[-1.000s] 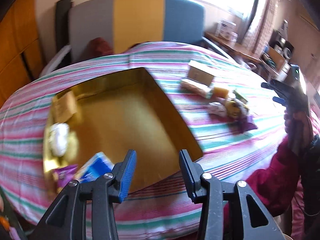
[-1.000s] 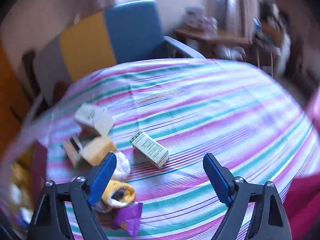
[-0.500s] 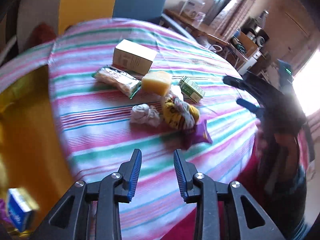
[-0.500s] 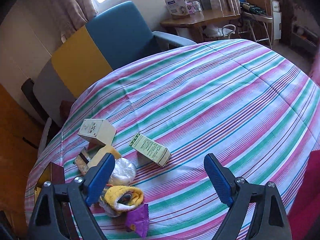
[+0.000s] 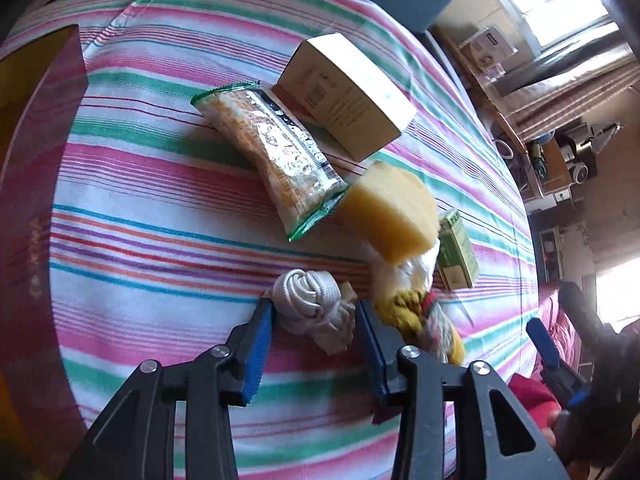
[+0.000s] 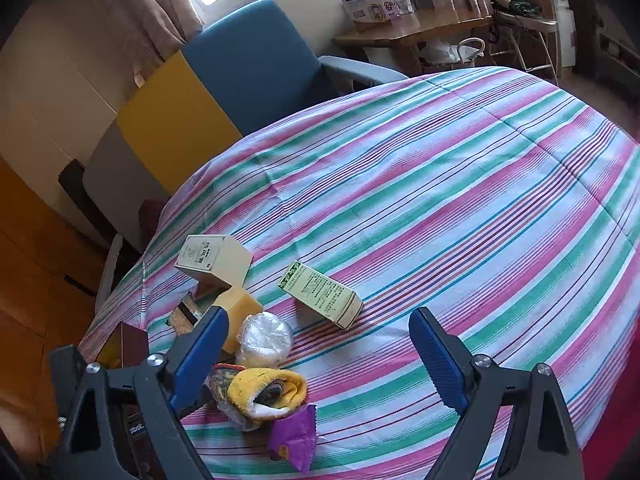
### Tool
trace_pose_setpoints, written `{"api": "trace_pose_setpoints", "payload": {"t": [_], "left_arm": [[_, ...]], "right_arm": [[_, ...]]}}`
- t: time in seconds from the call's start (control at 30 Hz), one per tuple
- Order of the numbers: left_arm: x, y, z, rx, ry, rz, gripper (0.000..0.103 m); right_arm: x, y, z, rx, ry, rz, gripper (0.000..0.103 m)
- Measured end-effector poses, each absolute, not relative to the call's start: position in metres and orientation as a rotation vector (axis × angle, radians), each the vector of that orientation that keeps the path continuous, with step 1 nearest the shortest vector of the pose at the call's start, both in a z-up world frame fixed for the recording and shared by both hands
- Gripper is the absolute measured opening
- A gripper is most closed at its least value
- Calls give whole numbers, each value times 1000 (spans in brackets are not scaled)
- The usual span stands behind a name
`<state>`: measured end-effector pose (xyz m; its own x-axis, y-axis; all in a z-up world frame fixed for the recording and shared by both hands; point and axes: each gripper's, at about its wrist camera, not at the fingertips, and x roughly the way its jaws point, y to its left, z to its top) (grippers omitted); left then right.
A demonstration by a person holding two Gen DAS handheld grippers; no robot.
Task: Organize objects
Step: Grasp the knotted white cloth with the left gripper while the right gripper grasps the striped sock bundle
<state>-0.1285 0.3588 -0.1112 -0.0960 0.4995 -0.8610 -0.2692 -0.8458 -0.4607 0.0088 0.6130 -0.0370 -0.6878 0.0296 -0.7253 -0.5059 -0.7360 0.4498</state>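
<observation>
My left gripper [image 5: 314,316] is open with its jaws on either side of a rolled white sock [image 5: 316,308] on the striped tablecloth. Beyond it lie a snack packet [image 5: 272,152], a beige box [image 5: 344,96], a yellow sponge [image 5: 392,212], a green box [image 5: 458,252] and a yellow sock bundle [image 5: 416,312]. My right gripper [image 6: 318,344] is open and empty above the table. In front of it lie the green box [image 6: 320,294], a white wrapped round [image 6: 266,338], the yellow sock bundle [image 6: 268,392], a purple packet [image 6: 294,440], the sponge [image 6: 240,304] and the beige box [image 6: 214,258].
The dark red wall of the gold-lined box [image 5: 28,200] stands at the left; its corner shows in the right wrist view [image 6: 122,344]. A blue, yellow and grey chair [image 6: 224,88] stands behind the table. A wooden side table [image 6: 404,32] is at the back right.
My left gripper swung from over the gold-lined box to the pile and closed in on the white sock, jaws now around it. My right gripper stayed open and hardly moved.
</observation>
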Motion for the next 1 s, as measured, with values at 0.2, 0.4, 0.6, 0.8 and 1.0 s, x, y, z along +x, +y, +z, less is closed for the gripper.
{"api": "trace_pose_setpoints", "payload": {"t": [0.2, 0.4, 0.6, 0.8, 1.0], "left_arm": [[-122, 380, -111, -1586, -106, 2039, 43], [-114, 375, -105, -1519, -17, 2021, 30], [-96, 362, -86, -1424, 67, 2039, 30], [-70, 333, -61, -1332, 109, 2039, 30], [-46, 307, -49, -1276, 150, 2035, 30]], "right_arm": [[5, 612, -39, -1062, 938, 2463, 92], [2, 613, -43, -1096, 923, 2447, 90], [-2, 613, -52, -1153, 946, 2429, 87], [-15, 597, -59, -1289, 936, 2489, 82], [-24, 567, -51, -1359, 831, 2634, 82]]}}
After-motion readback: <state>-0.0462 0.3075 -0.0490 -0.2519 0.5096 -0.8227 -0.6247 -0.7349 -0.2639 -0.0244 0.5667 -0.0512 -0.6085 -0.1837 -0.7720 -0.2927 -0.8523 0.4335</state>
